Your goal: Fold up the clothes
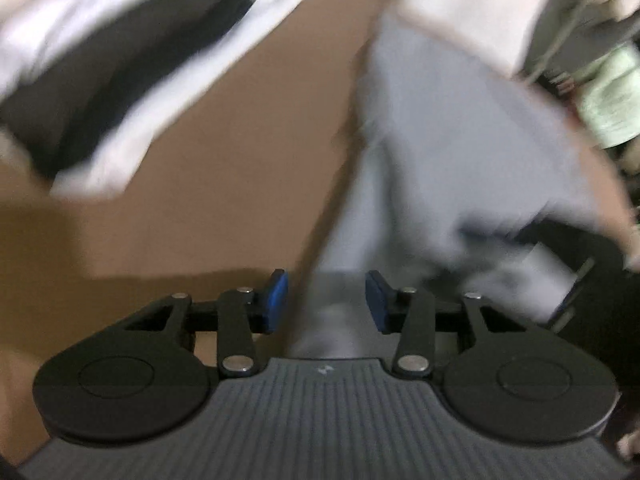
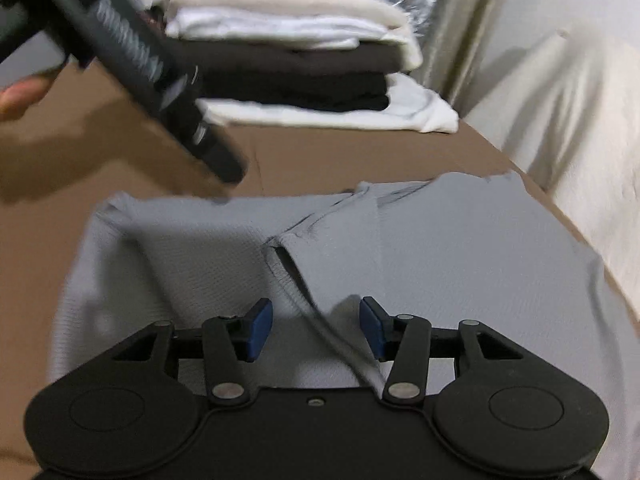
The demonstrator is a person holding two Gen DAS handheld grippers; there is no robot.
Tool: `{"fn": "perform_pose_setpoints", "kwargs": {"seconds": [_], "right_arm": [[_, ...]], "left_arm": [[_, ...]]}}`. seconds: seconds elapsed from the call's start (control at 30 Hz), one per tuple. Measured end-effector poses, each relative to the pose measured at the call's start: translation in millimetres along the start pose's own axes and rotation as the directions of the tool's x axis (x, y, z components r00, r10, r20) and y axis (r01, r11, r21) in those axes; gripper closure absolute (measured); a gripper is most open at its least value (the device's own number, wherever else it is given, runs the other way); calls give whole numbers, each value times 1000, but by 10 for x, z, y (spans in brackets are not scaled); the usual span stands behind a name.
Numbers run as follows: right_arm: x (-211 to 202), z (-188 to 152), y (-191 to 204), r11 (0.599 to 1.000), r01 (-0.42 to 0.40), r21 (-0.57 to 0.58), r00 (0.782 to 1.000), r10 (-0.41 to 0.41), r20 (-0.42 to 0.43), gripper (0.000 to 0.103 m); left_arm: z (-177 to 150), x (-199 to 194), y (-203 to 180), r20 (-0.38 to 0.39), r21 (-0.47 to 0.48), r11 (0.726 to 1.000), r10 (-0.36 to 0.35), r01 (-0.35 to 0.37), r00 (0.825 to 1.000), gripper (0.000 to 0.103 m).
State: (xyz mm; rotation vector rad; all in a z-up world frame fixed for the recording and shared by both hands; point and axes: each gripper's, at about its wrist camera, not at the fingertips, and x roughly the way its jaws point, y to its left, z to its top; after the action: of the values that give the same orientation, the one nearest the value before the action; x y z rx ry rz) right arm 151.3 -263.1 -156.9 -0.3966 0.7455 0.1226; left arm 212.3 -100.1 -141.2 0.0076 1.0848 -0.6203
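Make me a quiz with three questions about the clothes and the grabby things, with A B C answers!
1. Where is the pile of folded clothes?
A. On the far side of the brown table, past the grey garment
B. Inside a basket
C. Hanging on a hook

2. What colour is the garment lying spread under the right hand-held gripper?
A. Red
B. Light grey
C. Green

3. How do the jaws of the left hand-held gripper stand?
A. Shut tight on a sock
B. Apart, clamping nothing
C. Broken off

Answers:
1 A, the right wrist view shows the stack on the table beyond the garment.
2 B, the cloth looks pale grey in both views.
3 B, a clear gap separates the blue pads.
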Motion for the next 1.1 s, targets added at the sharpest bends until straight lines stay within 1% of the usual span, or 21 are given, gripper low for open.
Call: {"fn": "perform_pose_setpoints", "kwargs": {"seconds": [0.03, 0.1, 0.2, 0.27, 0.3, 0.4, 0.43, 0.47, 0.5, 0.53, 0.57, 0.6, 0.63, 0.67, 0.7, 0.73, 0.8, 0.87, 0.93, 1.03, 1.1], "right_arm": [[48, 33, -40, 1000, 13, 9, 1000, -13, 8, 69], [137, 99, -131, 999, 38, 33, 999, -39, 27, 93], [163, 120, -515, 963, 93, 254, 993, -108, 44, 95], [182, 29, -848, 890, 65, 451, 996, -85, 24, 95], [196, -48, -1024, 834, 42, 551, 998, -62, 17, 95], [192, -332, -1406, 672, 90, 735, 996, -77, -51, 85], [158, -416, -1466, 639, 108, 762, 994, -86, -69, 85], [83, -478, -1485, 622, 95, 777, 995, -70, -66, 85], [5, -536, -1501, 607, 79, 791, 997, -51, -60, 77], [-95, -591, -1468, 588, 54, 807, 999, -31, -44, 59], [-198, -645, -1430, 568, 28, 823, 1000, -11, -27, 49], [-271, -707, -1364, 547, -22, 837, 1000, 27, 9, 40], [-340, -770, -1296, 523, -75, 849, 997, 66, 47, 40], [-382, -838, -1224, 501, -134, 855, 989, 122, 84, 40], [-407, -885, -1150, 483, -168, 859, 981, 166, 99, 40], [-419, -925, -1083, 474, -181, 862, 977, 189, 100, 40], [-461, -947, -949, 503, -175, 846, 977, 195, 86, 40], [-506, -936, -845, 559, -160, 814, 980, 188, 64, 40], [-546, -955, -786, 578, -164, 799, 978, 199, 57, 40], [-588, -1010, -746, 584, -162, 795, 976, 216, 41, 40], [-626, -991, -775, 588, -155, 794, 974, 224, 25, 40]], "left_arm": [[-60, 65, 40, -35, -11, 1000, 17, -17, 999, 65], [-68, 54, 85, -50, -34, 999, 3, -5, 999, 65], [-64, 73, 123, -72, -60, 998, 6, -10, 997, 63], [-61, 97, 122, -84, -67, 998, 8, -14, 996, 63], [-57, 98, 110, -88, -67, 998, 11, -17, 996, 63], [-71, 95, 83, -82, -53, 998, 10, -15, 997, 62], [-69, 100, 86, -80, -53, 999, 1, -6, 997, 57], [-55, 104, 110, -81, -57, 998, -19, 14, 997, 46], [-48, 116, 120, -80, -71, 996, -50, 45, 996, 39], [-29, 140, 138, -72, -106, 991, -86, 78, 994, 25], [-11, 165, 156, -63, -141, 984, -121, 111, 991, 12], [-2, 202, 149, -48, -177, 973, -160, 150, 986, 10], [11, 236, 127, -32, -184, 970, -168, 159, 985, 11], [26, 269, 105, -16, -191, 967, -174, 167, 985, 28], [39, 265, 71, -1, -169, 974, -154, 151, 988, 55], [58, 247, 33, 4, -125, 986, -109, 109, 994, 96], [48, 127, 77, 47, -150, 982, -107, 113, 993, 98], [17, -33, 139, 98, -190, 973, -116, 133, 988, 100], [-42, -97, 152, 130, -168, 985, -18, 40, 991, 100], [-99, 97, 192, 36, -188, 982, 14, -7, 999, 100], [-86, 108, 145, 32, -161, 986, 39, -33, 999, 100]]}}
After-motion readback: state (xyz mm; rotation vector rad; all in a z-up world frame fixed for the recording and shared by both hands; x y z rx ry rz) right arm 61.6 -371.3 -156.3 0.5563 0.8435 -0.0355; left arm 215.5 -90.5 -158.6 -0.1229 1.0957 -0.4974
